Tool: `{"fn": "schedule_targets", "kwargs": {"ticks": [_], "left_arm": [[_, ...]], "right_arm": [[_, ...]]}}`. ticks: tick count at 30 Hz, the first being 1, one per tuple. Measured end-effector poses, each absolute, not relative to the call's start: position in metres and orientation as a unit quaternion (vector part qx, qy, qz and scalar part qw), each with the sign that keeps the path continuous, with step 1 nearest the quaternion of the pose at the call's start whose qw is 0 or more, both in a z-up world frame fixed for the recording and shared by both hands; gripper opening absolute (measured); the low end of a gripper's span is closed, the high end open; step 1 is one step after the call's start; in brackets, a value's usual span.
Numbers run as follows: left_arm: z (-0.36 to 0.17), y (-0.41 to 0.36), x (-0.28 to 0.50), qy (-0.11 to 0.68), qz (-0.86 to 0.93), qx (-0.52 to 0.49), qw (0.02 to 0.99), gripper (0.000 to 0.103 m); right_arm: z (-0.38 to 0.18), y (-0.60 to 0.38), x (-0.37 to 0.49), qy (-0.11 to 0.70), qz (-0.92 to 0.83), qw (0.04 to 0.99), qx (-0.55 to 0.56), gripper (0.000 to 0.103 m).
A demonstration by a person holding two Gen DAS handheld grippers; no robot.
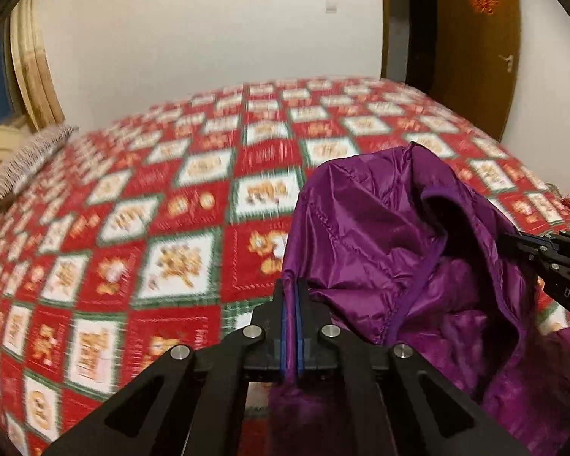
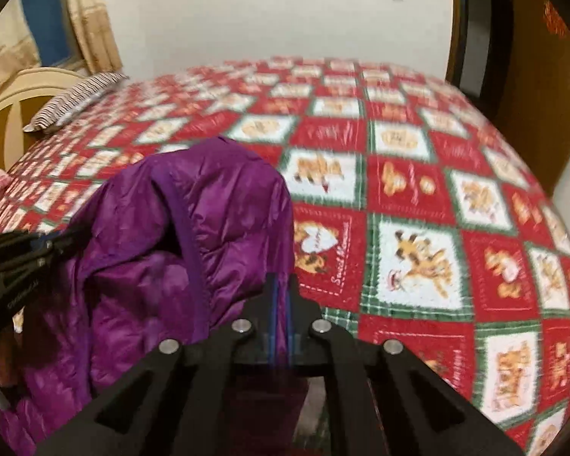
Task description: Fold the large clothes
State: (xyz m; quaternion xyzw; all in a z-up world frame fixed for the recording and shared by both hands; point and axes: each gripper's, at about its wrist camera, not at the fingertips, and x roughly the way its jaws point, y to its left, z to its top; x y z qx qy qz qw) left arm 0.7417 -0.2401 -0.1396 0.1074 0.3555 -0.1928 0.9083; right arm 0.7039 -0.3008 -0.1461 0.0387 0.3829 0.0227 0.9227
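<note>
A shiny purple padded jacket hangs bunched between my two grippers, lifted above the bed. My left gripper is shut on the jacket's left edge, with purple fabric pinched between its blue pads. My right gripper is shut on the jacket's right edge in the same way. Each gripper shows at the side of the other's view: the right one and the left one. The jacket's lower part drops out of sight below the grippers.
The bed is covered by a red, green and white checked blanket with cartoon prints, seen also in the right wrist view. A striped pillow lies at the far left by the headboard. A wooden door stands behind the bed on the right.
</note>
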Motion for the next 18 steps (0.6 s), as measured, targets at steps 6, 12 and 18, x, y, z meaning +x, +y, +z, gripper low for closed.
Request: {"fn": "schedule_targets", "kwargs": {"ticks": [6, 12, 18], "left_arm": [[-0.090, -0.212, 0.673, 0.272, -0.226, 0.103, 0.930, 0.002], [-0.069, -0.174, 0.580, 0.203, -0.251, 0.102, 0.941, 0.002], [-0.088, -0.153, 0.512, 0.197, -0.259, 0.105, 0.940, 0.001]], "right_arm": [[-0.105, -0.295, 0.653, 0.322, 0.028, 0.946, 0.032, 0.005], [-0.079, -0.286, 0.583, 0.278, 0.052, 0.958, 0.043, 0.004], [-0.087, -0.275, 0.511, 0.285, 0.064, 0.955, 0.054, 0.004]]}}
